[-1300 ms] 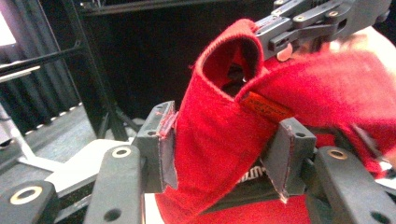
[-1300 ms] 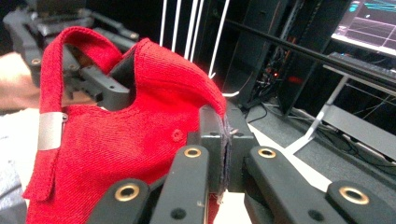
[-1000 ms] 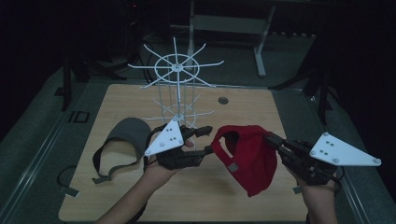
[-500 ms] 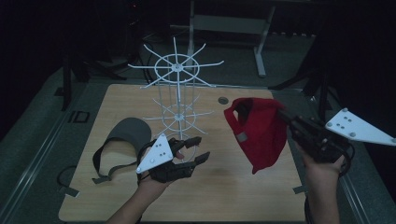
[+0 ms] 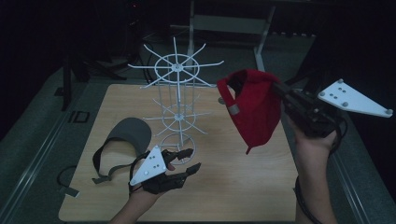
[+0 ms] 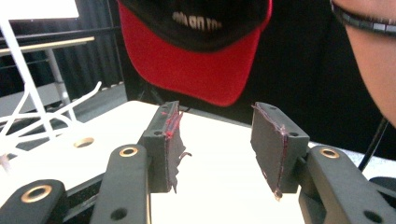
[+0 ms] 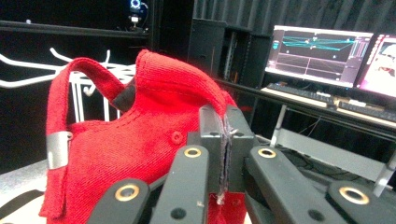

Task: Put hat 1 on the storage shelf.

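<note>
My right gripper [image 5: 279,91] is shut on the back edge of a red cap [image 5: 254,109] and holds it in the air, right of the top ring of the white wire rack [image 5: 176,70]. In the right gripper view the jaws [image 7: 225,140] pinch the red fabric [image 7: 140,140]. My left gripper [image 5: 189,161] sits low over the table by the rack's base. It is open, its jaws have just closed a little, and nothing is between them [image 6: 217,144]. The cap's brim [image 6: 205,70] hangs above it. A grey visor [image 5: 127,135] lies to the left.
The wooden table [image 5: 243,186] has a small round hole [image 5: 221,100] near the rack. The rack's arms [image 5: 140,67] stick out on all sides. Monitors [image 7: 322,51] stand on a desk beyond the table. A cable [image 5: 63,175] trails off the table's left edge.
The right gripper has lifted the red cap off the table, up and away beside the rack's top. The left gripper has drawn back from the cap, down toward the near left.
</note>
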Tool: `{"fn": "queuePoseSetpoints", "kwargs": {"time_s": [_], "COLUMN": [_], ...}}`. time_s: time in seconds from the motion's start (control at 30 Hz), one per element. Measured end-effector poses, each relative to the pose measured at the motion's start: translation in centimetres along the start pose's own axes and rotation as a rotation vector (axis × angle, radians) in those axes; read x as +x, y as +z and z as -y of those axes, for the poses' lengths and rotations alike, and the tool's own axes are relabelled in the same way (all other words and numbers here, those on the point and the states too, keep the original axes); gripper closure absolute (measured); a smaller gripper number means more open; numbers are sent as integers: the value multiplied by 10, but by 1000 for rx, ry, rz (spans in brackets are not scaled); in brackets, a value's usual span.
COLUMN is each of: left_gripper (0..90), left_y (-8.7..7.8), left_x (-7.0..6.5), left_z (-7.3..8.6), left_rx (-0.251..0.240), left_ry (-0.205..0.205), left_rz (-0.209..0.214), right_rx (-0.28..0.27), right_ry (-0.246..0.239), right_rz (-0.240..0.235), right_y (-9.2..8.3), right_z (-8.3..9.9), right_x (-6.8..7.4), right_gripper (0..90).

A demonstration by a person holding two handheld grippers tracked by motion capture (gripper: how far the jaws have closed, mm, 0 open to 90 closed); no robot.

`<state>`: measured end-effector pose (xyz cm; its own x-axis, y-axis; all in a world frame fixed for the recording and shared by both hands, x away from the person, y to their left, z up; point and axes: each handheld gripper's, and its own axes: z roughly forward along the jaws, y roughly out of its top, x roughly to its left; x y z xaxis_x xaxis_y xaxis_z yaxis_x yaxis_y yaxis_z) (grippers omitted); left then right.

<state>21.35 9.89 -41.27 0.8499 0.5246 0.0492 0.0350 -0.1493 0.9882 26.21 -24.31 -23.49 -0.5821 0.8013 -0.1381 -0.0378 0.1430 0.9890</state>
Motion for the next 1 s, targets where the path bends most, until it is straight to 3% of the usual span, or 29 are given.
{"fn": "queuePoseSetpoints", "kwargs": {"time_s": [0.23, 0.37, 0.63, 1.0], "left_gripper": [546, 540, 541, 542], "left_y": [-6, -8, -9, -13], "left_x": [6, 6, 6, 9], "left_z": [9, 10, 19, 27], "left_rx": [-7, -5, 15, 29], "left_ry": [-44, -46, -35, -47], "left_rz": [-8, -15, -30, -38], "right_rx": [20, 40, 87, 135], "right_ry": [-31, -33, -26, 7], "right_rz": [-4, -9, -44, -142], "right_y": [16, 20, 22, 20], "right_z": [-3, 4, 30, 59], "right_x": [15, 18, 18, 9], "right_gripper": [887, 887, 886, 885]}}
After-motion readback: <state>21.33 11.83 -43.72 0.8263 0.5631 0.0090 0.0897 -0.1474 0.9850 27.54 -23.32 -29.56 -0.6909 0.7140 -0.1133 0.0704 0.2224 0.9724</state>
